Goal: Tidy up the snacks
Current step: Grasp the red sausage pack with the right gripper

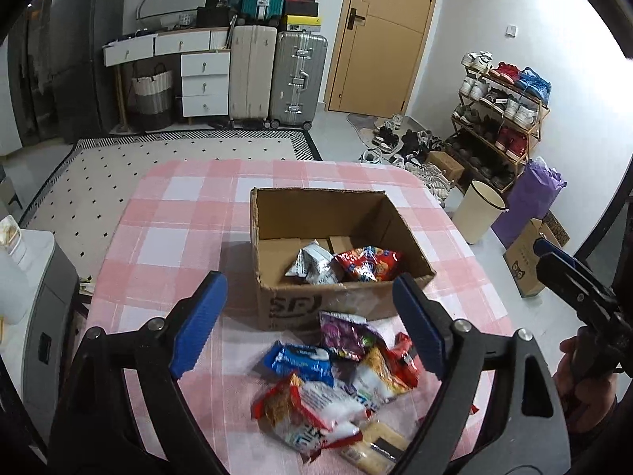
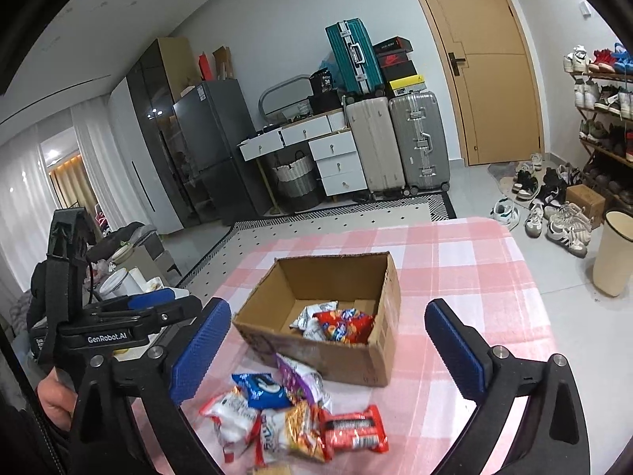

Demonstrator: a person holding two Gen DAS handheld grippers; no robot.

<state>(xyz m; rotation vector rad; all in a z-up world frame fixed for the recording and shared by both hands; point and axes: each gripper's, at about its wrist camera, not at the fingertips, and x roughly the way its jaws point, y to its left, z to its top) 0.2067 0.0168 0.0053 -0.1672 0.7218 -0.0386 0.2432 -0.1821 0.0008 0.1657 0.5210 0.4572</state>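
An open cardboard box stands on the pink checked tablecloth. Inside it lie a silver packet and a red packet. In front of the box is a pile of snack packets, among them a blue one and a red one. My left gripper hangs open above the pile with nothing between its blue pads. My right gripper is open wide over the box's near side, also holding nothing.
A cream bin and a shoe rack stand on the floor to the right of the table. Suitcases and a drawer unit line the far wall. A grey appliance sits left of the table.
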